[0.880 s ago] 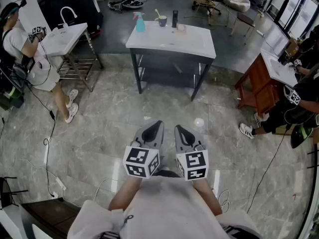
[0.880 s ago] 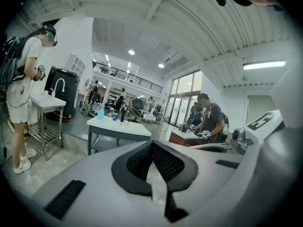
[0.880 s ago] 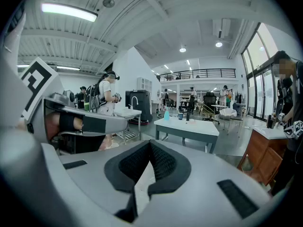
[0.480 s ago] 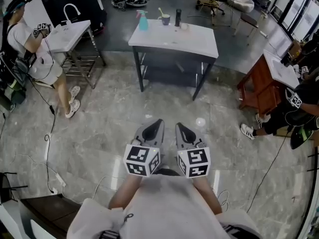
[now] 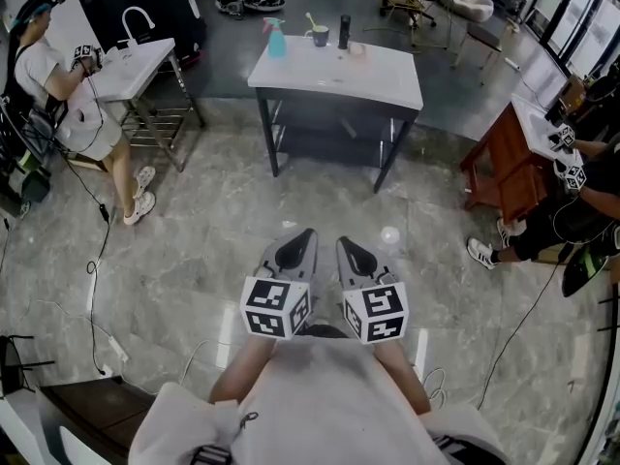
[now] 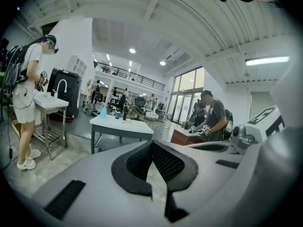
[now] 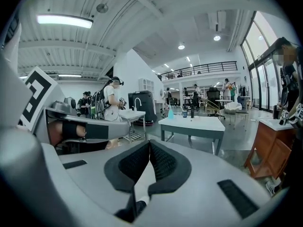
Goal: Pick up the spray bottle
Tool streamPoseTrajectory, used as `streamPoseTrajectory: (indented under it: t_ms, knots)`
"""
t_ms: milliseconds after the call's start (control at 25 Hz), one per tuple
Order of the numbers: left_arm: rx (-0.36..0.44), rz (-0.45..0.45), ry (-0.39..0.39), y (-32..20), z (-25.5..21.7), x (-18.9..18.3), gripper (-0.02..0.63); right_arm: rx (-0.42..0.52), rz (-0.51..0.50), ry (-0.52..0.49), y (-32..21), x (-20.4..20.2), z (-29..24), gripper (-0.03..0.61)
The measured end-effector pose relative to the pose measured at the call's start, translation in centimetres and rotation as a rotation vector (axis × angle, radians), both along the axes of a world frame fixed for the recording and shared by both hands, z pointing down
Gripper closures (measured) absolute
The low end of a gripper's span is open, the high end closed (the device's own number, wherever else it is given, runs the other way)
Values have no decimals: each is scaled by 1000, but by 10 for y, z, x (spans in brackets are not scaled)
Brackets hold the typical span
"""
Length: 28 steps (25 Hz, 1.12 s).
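Far across the floor, spray bottle (image 5: 276,40): head view is showing it standing upright near the back left corner of the white table (image 5: 368,77), well apart from both tongs.
left gripper (image 5: 306,234) / right gripper (image 5: 342,242): both are hanging low, close in front of me, side by side, aiming toward the table.
cup (image 5: 320,38): sitting just right of the spray bottle and holding what I'm reading as a toothbrush (image 5: 308,23).
dark bottle (image 5: 344,31): standing just right of the cup. I'm not seeing its contents.
sink basin (image 5: 145,71): a person (image 5: 73,114) is working at it on the left. Nothing is showing inside from here.
cable (image 5: 89,289): trailing over the floor on my left. I'm judging it a snag risk if I'm drifting that way on the walk in.
left gripper view, jaws: the left gripper (image 6: 152,143) is sitting tip to tip with nothing between. The spray bottle (image 6: 102,111) is showing small at the table's left end.
right gripper view, jaws: the right gripper (image 7: 149,141) is likewise pressing shut and empty. The spray bottle (image 7: 170,113), cup (image 7: 185,113) and dark bottle (image 7: 191,111) are lining up along the far edge.
bottle fill: too small to tell in any view.
risk 1: arriving with the tongs closed means shoving the bottle off its corner, so I'm expecting to open them first.
risk 2: a wide approach is likely clipping the cup and tipping the toothbrush out.
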<state>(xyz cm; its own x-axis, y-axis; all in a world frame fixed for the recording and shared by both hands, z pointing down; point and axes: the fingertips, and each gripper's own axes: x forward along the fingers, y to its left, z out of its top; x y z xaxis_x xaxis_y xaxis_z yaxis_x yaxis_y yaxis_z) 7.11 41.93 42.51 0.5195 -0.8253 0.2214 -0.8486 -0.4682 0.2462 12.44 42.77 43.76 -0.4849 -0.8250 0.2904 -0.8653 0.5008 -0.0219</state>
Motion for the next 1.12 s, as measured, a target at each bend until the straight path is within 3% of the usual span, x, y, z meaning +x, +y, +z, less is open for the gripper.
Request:
streamPoseTrajectory:
  t_ms: [640, 1120]
  knots:
    - [-23, 23, 6, -34, 7, 11, 588, -33, -60, 18, -24, -6, 12, 551]
    - [-39, 57, 5, -74, 15, 23, 588, -46, -1, 6, -67, 12, 18, 551]
